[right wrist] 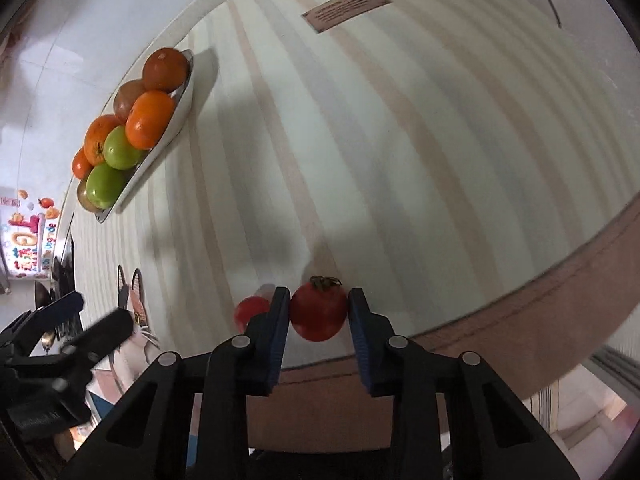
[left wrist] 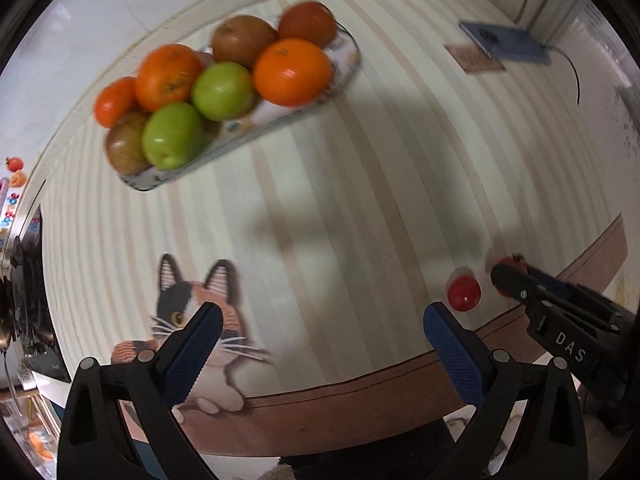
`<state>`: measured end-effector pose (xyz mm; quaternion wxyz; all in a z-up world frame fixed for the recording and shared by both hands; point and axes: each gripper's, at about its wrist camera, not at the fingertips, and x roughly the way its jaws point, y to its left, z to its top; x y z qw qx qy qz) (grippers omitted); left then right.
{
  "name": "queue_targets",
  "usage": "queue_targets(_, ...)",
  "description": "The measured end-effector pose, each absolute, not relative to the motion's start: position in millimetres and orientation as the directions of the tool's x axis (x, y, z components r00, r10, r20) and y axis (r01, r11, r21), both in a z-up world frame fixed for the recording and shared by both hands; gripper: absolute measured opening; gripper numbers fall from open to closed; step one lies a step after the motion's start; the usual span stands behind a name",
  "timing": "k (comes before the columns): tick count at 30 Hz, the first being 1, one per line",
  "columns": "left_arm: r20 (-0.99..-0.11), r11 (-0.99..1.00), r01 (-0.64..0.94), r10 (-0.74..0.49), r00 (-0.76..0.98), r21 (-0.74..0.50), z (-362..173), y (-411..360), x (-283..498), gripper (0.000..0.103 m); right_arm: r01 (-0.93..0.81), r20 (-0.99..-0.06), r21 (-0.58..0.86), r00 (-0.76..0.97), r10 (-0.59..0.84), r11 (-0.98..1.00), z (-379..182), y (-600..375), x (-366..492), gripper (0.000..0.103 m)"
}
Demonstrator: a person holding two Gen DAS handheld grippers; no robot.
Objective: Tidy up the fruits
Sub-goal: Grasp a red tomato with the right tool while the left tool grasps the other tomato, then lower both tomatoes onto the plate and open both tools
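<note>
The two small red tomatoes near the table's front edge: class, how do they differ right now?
The stemmed tomato sits clamped between the right gripper's pads; the other tomato lies free on the table. The stemmed tomato looks larger and darker; the other tomato shows no stem here. Both are round and red.

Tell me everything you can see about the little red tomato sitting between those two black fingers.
The small tomato is round, deep red and smooth, with a dried brownish-green stem cap on its far side. It sits near the front edge of the striped tablecloth, pinched between the blue-padded fingers of the right gripper, which press its two sides. A second, brighter red tomato lies close beside it, apart.
</note>
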<state>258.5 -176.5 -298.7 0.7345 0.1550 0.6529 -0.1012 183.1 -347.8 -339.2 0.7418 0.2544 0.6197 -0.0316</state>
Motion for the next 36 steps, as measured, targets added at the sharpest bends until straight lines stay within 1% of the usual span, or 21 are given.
queue_targets(2,-0.993,0.925,0.37,0.046,0.107,0.083,-306,-185,257,0.103,0.359,-0.934,0.334,0.251,0.254,0.872,-336,-350,180,0.032)
queue_targets(7,-0.999,0.904,0.427,0.005,0.044,0.023,-324,-216,250,0.103,0.413,-0.933,0.329,0.279,0.226,0.849,-326,-377,162,0.032)
queue_targets(9,-1.0,0.891,0.454,-0.015,0.026,-0.002,-331,-229,247,0.101,0.431,-0.935,0.324,0.285,0.214,0.842,-323,-387,157,0.032)
queue_targets(10,-0.999,0.883,0.468,-0.023,0.027,-0.007,-333,-235,245,0.095,0.44,-0.935,0.324,0.287,0.21,0.838,-322,-393,154,0.032)
queue_targets(11,-0.999,0.877,0.48,-0.026,0.031,-0.008,-335,-240,243,0.082,0.45,-0.935,0.323,0.29,0.206,0.832,-320,-398,151,0.032)
queue_targets(12,-0.999,0.871,0.492,-0.034,0.026,-0.017,-337,-245,241,0.075,0.456,-0.935,0.323,0.292,0.203,0.83,-319,-402,150,0.032)
queue_targets(13,-0.999,0.867,0.498,-0.036,0.013,-0.025,-340,-249,240,0.066,0.464,-0.935,0.321,0.295,0.198,0.826,-318,-404,148,0.032)
queue_targets(14,-0.999,0.865,0.501,-0.04,0.0,-0.034,-343,-253,238,0.06,0.469,-0.935,0.321,0.297,0.196,0.823,-317,-407,147,0.032)
queue_targets(15,-0.999,0.864,0.502,-0.042,-0.004,-0.039,-345,-254,238,0.059,0.476,-0.933,0.326,0.303,0.196,0.816,-316,-410,145,0.032)
queue_targets(16,-0.999,0.863,0.503,-0.045,-0.009,-0.044,-346,-256,237,0.055,0.482,-0.931,0.331,0.307,0.198,0.811,-316,-410,144,0.032)
queue_targets(17,-0.999,0.862,0.505,-0.05,-0.014,-0.05,-348,-257,236,0.048,0.484,-0.93,0.333,0.309,0.198,0.809,-315,-411,144,0.032)
queue_targets(19,-0.999,0.859,0.51,-0.051,-0.014,-0.051,-349,-259,236,0.043,0.486,-0.927,0.339,0.318,0.199,0.806,-313,-411,144,0.032)
queue_targets(21,-0.998,0.852,0.52,-0.067,-0.009,-0.062,-350,-261,234,0.035,0.483,-0.926,0.342,0.321,0.2,0.806,-311,-413,143,0.032)
queue_targets(22,-0.997,0.847,0.527,-0.073,-0.009,-0.067,-348,-264,235,0.027,0.479,-0.925,0.342,0.321,0.202,0.808,-311,-412,145,0.032)
queue_targets(23,-0.997,0.843,0.534,-0.074,-0.009,-0.068,-347,-270,235,0.023,0.478,-0.925,0.342,0.321,0.202,0.809,-310,-413,143,0.032)
queue_targets(28,-0.996,0.85,0.521,-0.091,-0.011,-0.084,-343,-275,240,0.023,0.465,-0.921,0.348,0.33,0.205,0.814,-305,-412,144,0.032)
queue_targets(32,-0.993,0.874,0.474,-0.117,-0.006,-0.106,-333,-252,251,0.023,0.444,-0.91,0.367,0.352,0.217,0.817,-297,-408,151,0.032)
queue_targets(36,-0.987,0.91,0.392,-0.16,0.034,-0.134,-305,-220,270,0.023,0.397,-0.888,0.406,0.383,0.253,0.823,-289,-395,170,0.032)
